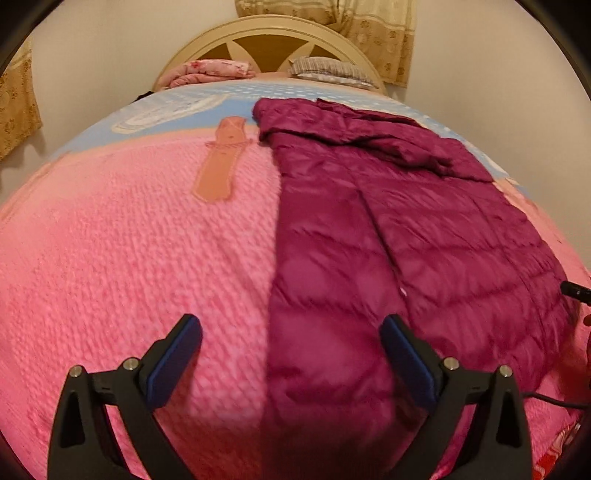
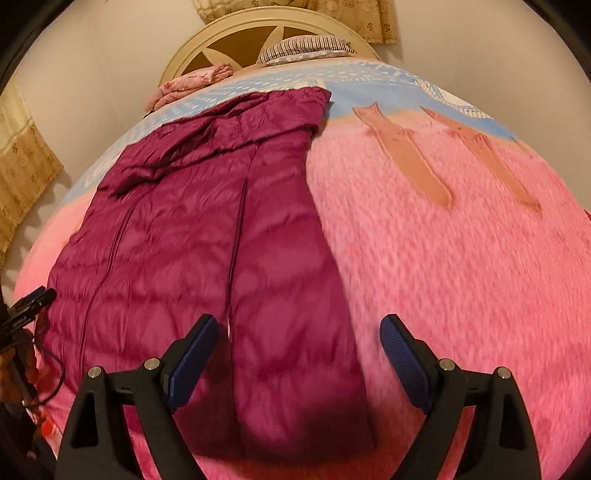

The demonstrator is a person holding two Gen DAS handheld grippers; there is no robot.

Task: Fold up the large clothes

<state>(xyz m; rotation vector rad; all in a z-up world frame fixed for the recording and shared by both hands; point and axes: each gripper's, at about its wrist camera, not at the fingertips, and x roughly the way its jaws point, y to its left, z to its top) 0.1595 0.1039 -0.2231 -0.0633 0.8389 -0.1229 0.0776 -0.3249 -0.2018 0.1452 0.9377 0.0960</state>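
A large magenta quilted down jacket [image 1: 388, 229] lies flat and lengthwise on the pink bedspread [image 1: 129, 258], its sleeves folded over its top end. It also shows in the right wrist view [image 2: 207, 236]. My left gripper [image 1: 291, 328] is open and empty, hovering above the jacket's near left edge. My right gripper [image 2: 299, 328] is open and empty, hovering above the jacket's near right part. The other gripper's black tip [image 1: 576, 290] shows at the right edge of the left wrist view, and at the left edge of the right wrist view [image 2: 33, 301].
A cream headboard [image 1: 273, 40] stands at the far end with a folded pink quilt [image 1: 214, 72] and a striped pillow [image 1: 328, 70]. Curtains [image 1: 380, 33] hang behind. A black cable [image 2: 48, 373] trails at the bed's near left edge.
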